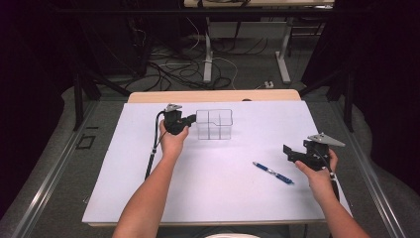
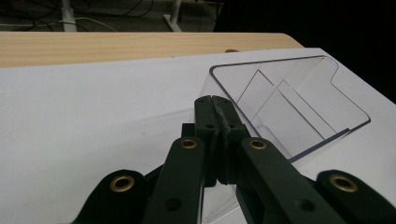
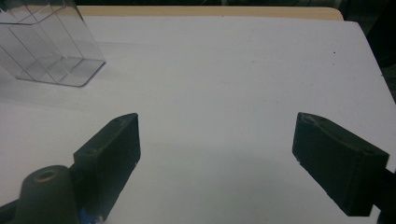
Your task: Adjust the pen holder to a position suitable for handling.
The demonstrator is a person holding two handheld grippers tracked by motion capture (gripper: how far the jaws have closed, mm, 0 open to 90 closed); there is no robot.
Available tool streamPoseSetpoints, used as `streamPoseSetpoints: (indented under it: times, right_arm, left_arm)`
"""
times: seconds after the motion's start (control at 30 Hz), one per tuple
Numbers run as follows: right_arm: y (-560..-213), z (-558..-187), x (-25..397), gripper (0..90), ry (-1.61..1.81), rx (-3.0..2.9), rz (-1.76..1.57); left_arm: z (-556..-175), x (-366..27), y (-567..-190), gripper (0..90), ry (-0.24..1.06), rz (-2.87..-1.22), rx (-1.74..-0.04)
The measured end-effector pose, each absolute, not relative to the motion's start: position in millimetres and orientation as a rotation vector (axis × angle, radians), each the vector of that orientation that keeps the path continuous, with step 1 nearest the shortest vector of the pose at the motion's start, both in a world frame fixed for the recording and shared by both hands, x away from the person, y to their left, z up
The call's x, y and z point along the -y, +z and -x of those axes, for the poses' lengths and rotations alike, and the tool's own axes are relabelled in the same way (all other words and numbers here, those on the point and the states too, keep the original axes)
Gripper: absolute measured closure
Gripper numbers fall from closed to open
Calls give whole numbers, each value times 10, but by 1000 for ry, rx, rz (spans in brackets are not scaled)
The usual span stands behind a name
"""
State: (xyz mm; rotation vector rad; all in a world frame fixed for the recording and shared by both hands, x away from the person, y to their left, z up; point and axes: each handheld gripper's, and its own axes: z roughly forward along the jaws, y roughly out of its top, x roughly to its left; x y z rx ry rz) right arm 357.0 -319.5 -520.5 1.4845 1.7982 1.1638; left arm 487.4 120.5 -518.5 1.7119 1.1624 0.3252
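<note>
At the far left of the white table cover (image 1: pixel 218 198), the left gripper (image 1: pixel 192 119) has its jaws pressed together on the near wall of a clear plastic organizer (image 1: pixel 214 124); the left gripper view shows the wall pinched between the two black jaws, with the box's inner dividers just beyond. The organizer stands upright toward the back of the table, its compartments holding nothing I can see. Well to the right, the right gripper (image 1: pixel 287 151) hovers with its jaws spread wide and nothing between them, held by the person's right hand (image 1: pixel 319 171). A blue pen (image 1: pixel 273 173) lies flat on the cover between the two forearms, nearer the right gripper and apart from it.
</note>
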Motion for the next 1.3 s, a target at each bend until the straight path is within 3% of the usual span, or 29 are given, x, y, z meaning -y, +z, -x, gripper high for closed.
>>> streamPoseSetpoints:
  times: [0.63, 1.07, 1.3]
  right_arm:
    - [-5179, -3569, 3209, 150, 1154, -1804, -1464]
    - [-5140, -3557, 3178, 151, 1160, -1799, -1427]
    - [-5128, -3551, 3172, 152, 1159, -1789, -1425]
  left_arm:
    - [-4838, -1234, -5147, 848, 318, -1717, -1145]
    - [-4737, -1307, -5050, 583, 362, -1685, -1137]
    - [-4654, -1351, -4999, 486, 387, -1653, -1116]
